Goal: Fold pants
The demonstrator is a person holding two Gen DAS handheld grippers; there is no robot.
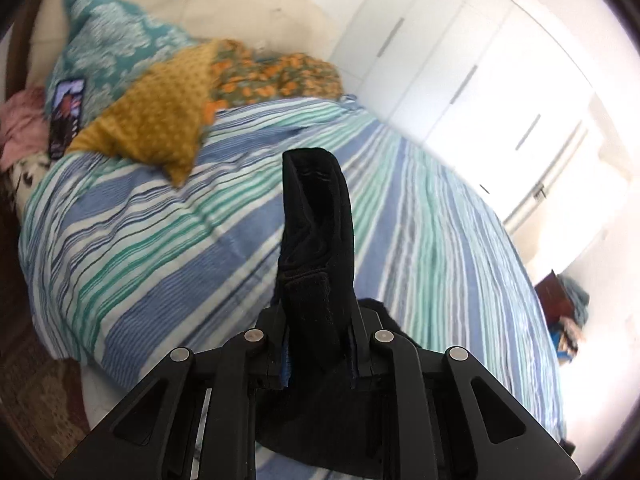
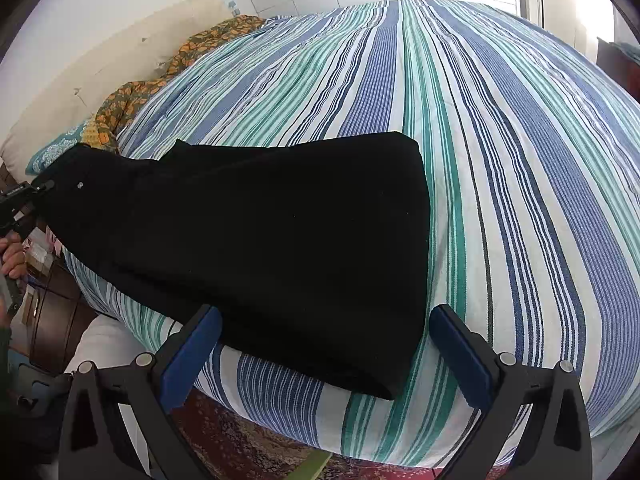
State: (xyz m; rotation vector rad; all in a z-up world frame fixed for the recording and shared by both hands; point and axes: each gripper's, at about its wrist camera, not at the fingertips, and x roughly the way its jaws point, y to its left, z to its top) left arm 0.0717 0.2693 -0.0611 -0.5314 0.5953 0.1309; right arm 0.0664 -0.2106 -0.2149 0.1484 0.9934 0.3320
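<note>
The black pants lie folded on the striped bed, their waist end pinched in the left gripper, whose closed jaws the bunched cloth hides, while the right gripper hangs wide open with the hem end between its jaws.

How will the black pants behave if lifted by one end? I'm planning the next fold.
Probably floppy: the black pants drape over the bed edge. Likely thick, since they bunch between the left gripper. The right gripper is open.
</note>
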